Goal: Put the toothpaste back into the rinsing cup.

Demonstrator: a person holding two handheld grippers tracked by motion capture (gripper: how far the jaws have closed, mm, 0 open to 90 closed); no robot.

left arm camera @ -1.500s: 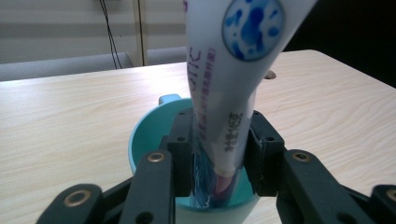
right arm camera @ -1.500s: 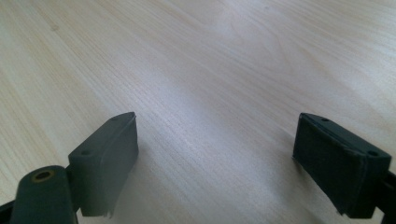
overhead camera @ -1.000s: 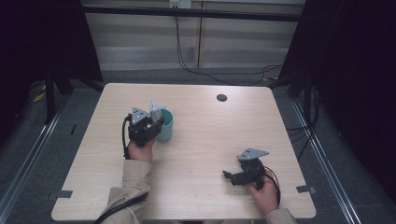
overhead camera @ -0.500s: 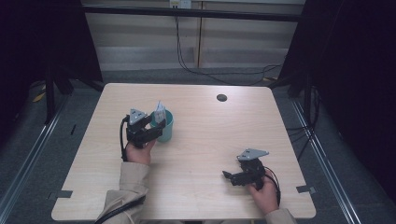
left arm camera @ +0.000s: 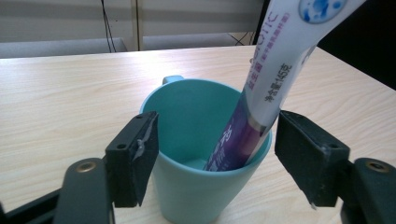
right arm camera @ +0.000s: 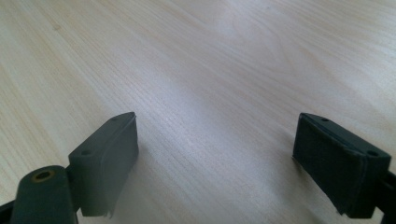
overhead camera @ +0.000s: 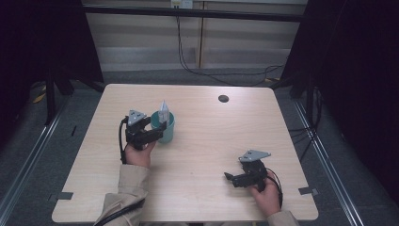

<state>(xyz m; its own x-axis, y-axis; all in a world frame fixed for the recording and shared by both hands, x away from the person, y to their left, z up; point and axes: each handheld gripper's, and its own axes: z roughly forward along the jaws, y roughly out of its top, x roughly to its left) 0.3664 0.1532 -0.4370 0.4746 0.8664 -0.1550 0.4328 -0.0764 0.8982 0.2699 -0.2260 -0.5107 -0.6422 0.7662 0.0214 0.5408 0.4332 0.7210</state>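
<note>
- The left gripper (left arm camera: 212, 154) has just spread its jaws since a second ago, letting go of the tube (left arm camera: 261, 88); its pads now stand clear on either side of the teal cup (left arm camera: 196, 186).
- The tube leans in the cup (bottom end down, top sticking out over the rim), near the table's (overhead camera: 211, 141) left half.
- The right gripper (overhead camera: 229, 177) rests low over bare wood at the near right, jaws wide apart and empty.
- My worry: the tube rests against the rim on one side, so a careless pull-back that clips it could tip the light cup over.
</note>
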